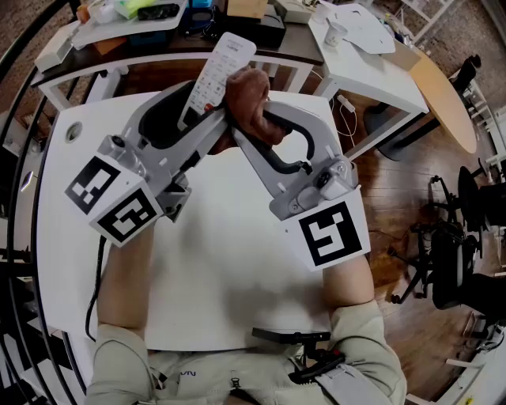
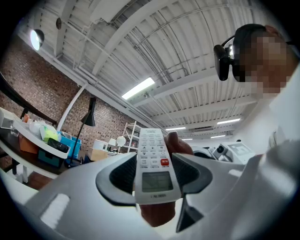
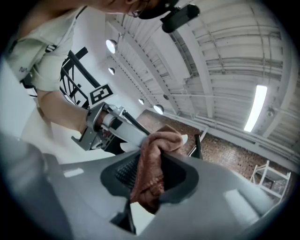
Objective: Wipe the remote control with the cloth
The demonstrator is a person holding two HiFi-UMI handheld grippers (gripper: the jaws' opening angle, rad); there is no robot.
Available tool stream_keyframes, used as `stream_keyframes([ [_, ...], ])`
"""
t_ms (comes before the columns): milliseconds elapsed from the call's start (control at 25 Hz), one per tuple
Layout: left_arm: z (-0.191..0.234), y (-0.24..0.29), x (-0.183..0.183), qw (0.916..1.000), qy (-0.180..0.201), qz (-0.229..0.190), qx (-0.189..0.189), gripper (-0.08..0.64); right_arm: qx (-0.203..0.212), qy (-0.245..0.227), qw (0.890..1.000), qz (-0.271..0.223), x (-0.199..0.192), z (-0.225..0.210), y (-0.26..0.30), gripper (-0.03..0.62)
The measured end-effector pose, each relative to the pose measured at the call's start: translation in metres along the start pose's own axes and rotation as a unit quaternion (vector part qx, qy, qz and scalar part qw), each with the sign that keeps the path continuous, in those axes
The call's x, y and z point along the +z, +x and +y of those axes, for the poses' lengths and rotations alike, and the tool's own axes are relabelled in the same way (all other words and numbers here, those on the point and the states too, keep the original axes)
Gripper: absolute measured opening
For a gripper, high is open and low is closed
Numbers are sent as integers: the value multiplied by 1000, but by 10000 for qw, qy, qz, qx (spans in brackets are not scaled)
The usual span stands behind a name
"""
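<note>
A white remote control [image 1: 219,70] with grey buttons and a small screen stands clamped between the jaws of my left gripper [image 1: 196,119], its top pointing away over the white table [image 1: 198,261]. In the left gripper view the remote [image 2: 153,166] fills the gap between the pads. My right gripper [image 1: 251,119] is shut on a bunched reddish-brown cloth [image 1: 251,101], which presses against the remote's right side. In the right gripper view the cloth [image 3: 150,173] hangs between the jaws, with the left gripper [image 3: 136,136] just behind it.
A second white table [image 1: 371,71] with a cup and papers stands at the back right. A dark desk with clutter [image 1: 150,16] runs along the back. A black office chair [image 1: 451,261] is on the wooden floor to the right.
</note>
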State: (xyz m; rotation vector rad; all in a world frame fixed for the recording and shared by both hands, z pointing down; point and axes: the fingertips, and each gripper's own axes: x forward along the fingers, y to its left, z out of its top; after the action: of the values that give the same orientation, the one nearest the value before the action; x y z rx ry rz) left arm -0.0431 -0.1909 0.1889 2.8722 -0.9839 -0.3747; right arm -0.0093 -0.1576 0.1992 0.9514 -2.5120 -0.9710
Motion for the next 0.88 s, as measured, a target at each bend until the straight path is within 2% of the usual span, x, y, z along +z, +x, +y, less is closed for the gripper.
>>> stream_keyframes([
  [240,-5,-1,3,9998,-92,-49,-158,244,529,1021,9924,-428,7,-1,-5,103],
  [360,-7,-1,2,9995,-164,-68,-278,244,872,1339,9856,-559,9,0,-7,103],
  [440,-9,-1,3,9991,-213,-102,-358,244,950,1434,9832,-617,10,-3,-9,103],
  [520,-12,-1,5,9984,-246,-141,-488,244,729,1468,9844,-646,10,-13,-11,103],
  [600,-17,1,7,9974,-284,-163,-649,244,226,1532,9854,-710,9,-33,-16,103],
  [720,-21,1,4,9971,-316,-113,-684,244,-540,1502,9842,-770,4,-63,-26,104],
  [800,-25,1,4,9964,-322,-94,-775,244,-790,1385,9845,-729,0,-71,-29,104],
  [880,-29,1,4,9957,-314,-90,-869,244,-865,1238,9860,-707,1,-70,-26,104],
])
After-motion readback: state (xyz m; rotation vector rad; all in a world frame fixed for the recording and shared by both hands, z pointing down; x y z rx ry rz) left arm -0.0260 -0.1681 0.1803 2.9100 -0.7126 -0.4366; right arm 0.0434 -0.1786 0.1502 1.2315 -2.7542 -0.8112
